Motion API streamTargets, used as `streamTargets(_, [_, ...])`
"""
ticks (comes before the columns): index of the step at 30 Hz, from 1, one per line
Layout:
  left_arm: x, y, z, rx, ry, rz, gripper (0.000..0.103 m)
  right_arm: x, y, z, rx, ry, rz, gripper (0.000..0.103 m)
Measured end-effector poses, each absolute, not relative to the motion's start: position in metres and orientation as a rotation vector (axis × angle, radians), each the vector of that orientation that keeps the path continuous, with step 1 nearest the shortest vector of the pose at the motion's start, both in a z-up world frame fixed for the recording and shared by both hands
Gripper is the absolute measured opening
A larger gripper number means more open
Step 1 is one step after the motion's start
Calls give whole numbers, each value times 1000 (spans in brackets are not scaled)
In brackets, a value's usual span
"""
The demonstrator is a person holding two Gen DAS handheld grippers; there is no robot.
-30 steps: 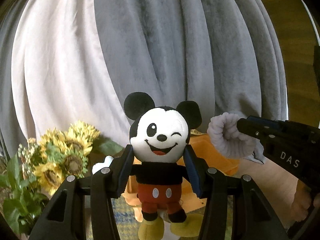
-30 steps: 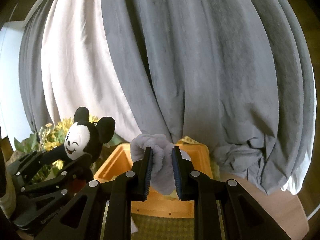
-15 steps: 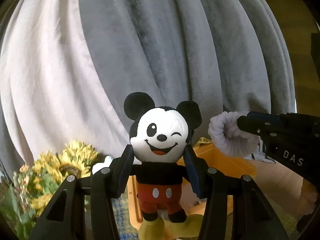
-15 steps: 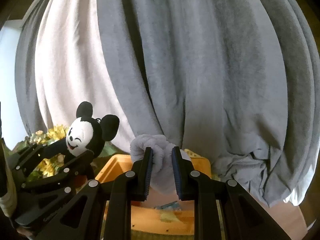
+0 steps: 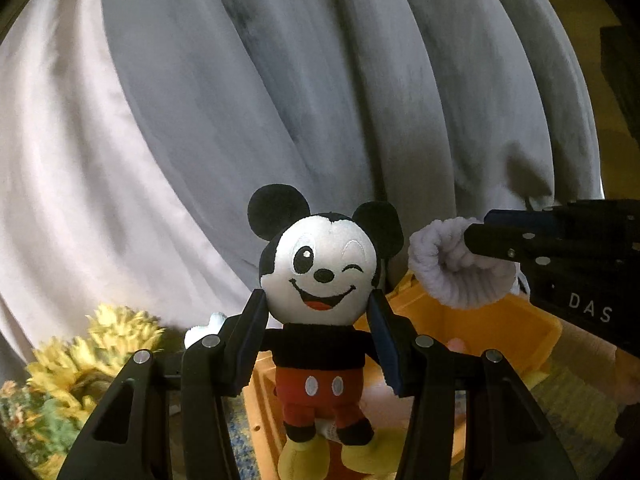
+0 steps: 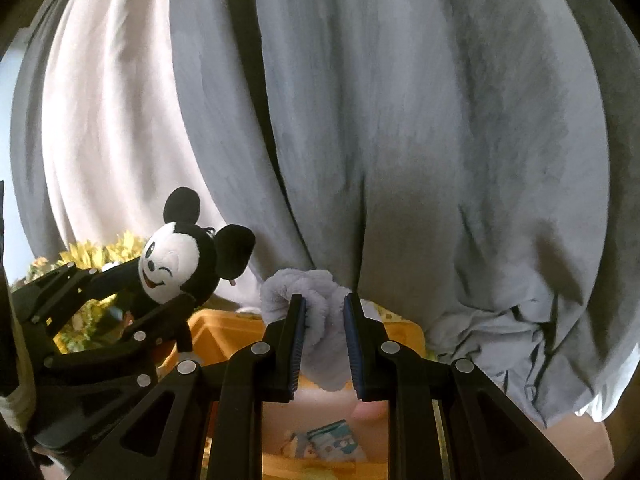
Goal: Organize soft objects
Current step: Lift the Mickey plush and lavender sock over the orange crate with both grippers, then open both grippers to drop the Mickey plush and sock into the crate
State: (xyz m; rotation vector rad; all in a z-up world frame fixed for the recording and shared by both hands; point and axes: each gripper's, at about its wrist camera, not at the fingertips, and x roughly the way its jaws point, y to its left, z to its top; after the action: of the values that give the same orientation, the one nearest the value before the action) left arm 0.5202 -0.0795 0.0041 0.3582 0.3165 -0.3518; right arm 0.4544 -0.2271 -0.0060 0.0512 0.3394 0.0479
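Landmark: the orange bin (image 5: 472,322), an open plastic box in front of the grey curtain (image 5: 320,80).

Left gripper (image 5: 318,344): fingers clamped on the mouse plush (image 5: 320,276) at the neck and shoulders, one blue-padded finger (image 5: 248,344) on each side just under the round white head. The plush hangs upright, facing the left wrist camera, one eye winking; red shorts and yellow feet dangle over the near-left corner of the bin. From the right wrist view the same plush (image 6: 180,256) and its gripper (image 6: 132,320) sit above the bin's left edge (image 6: 216,332).

Right gripper (image 6: 324,340): fingers closed tight, pinching a fluffy lavender scrunchie (image 6: 316,304). The fabric bulges out above and below the pads. It is held over the bin's far side, clear of the rim. In the left wrist view the scrunchie (image 5: 452,268) shows at the tip of the right gripper (image 5: 480,236), above the bin's back-right wall and just right of the plush's ear.

Inside the bin: a light-coloured printed item (image 6: 324,444) lies on the floor; detail too blurred to name.

Left of the bin, a bunch of yellow artificial sunflowers (image 5: 80,364) with green leaves. A pale cream drape (image 5: 80,180) hangs left of the grey curtain, behind the flowers.
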Motion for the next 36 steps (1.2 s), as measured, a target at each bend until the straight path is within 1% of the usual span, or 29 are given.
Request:
streamTargets(5, [546, -90, -16, 411, 366, -378, 50, 477, -228, -25, 40, 401, 33, 21])
streamTargets(10, [555, -103, -43, 469, 428, -433, 50, 491, -229, -47, 34, 472, 28, 21])
streamTargets(15, [557, -113, -59, 527, 473, -483, 50, 501, -235, -65, 38, 530, 24, 21])
streamTargets(18, [555, -118, -61, 558, 493, -502, 53, 505, -239, -73, 44, 558, 20, 21])
streamTargets(20, [554, -117, -62, 555, 499, -501, 60, 506, -242, -77, 60, 579, 23, 25])
streamTargets(22, [554, -115, -62, 541, 504, -486, 67, 507, -243, -80, 73, 592, 25, 34])
streamTargets(23, [554, -115, -62, 534, 509, -480, 68, 506, -243, -81, 71, 592, 25, 36])
streamTargets(28, [551, -110, -61, 477, 531, -436, 69, 502, -241, -80, 50, 590, 6, 37])
streamTargets(30, [548, -106, -59, 445, 533, -425, 69, 500, -242, -79, 53, 590, 0, 40])
streamTargets(36, [532, -96, -44, 362, 512, -390, 69, 490, -245, -72, 69, 579, 1, 41])
